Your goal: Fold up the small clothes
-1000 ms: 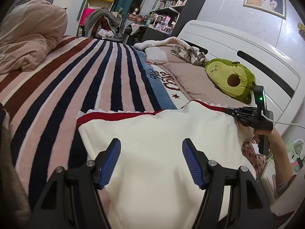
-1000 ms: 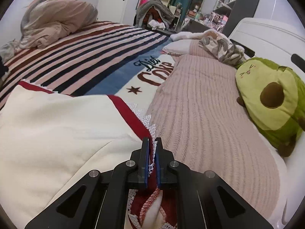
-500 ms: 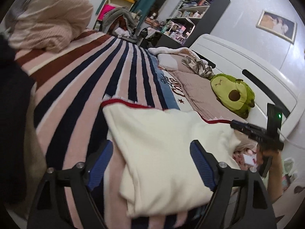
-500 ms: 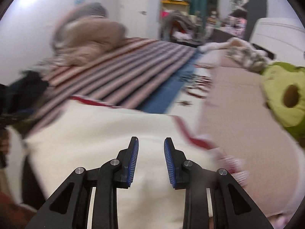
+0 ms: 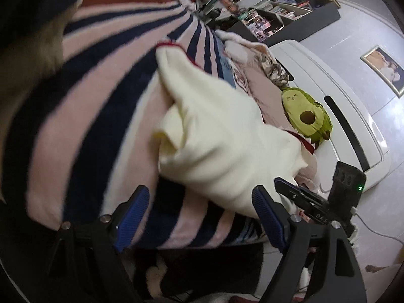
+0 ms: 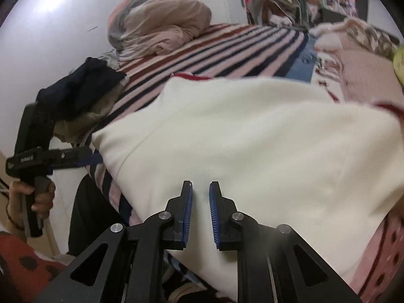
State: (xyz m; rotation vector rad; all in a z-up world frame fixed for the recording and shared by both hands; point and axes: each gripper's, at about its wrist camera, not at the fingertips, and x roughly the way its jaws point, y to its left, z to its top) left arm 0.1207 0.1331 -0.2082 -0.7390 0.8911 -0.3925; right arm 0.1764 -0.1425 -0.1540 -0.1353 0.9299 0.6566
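Bedroom, cluttered shelves at the back; work surface is a bed under a striped blanket (image 5: 106,106) in pink, navy and rust. A rolled duvet (image 6: 161,22) lies at its far end, an avocado plush (image 5: 306,116) by the white headboard (image 5: 335,106), and a dark garment (image 6: 80,88) is heaped at the near left corner.

Task's thing: a cream garment (image 6: 252,136) with red trim, lying along the near edge of the bed, roughly doubled over, with a bulky fold at its left end. It looks part-folded rather than finished, though blur in the left wrist view makes the layers hard to count.

Left gripper (image 5: 202,217): jaws wide, nothing between them, low at the bed's near edge just short of the garment's left end. The hand (image 6: 32,197) grips its handle.

Right gripper (image 6: 200,209): jaws narrow and closing, poised over the garment's near edge; no cloth clearly pinched between the pads.

Step in hand, as I judge it: regrasp between folds, both grippers free and repositioning along the near edge.

Next move likely calls for:
- each gripper taking a firm pinch on the near hem
- catching all layers, not just the top one
- a level, matched carry so the fold lands square
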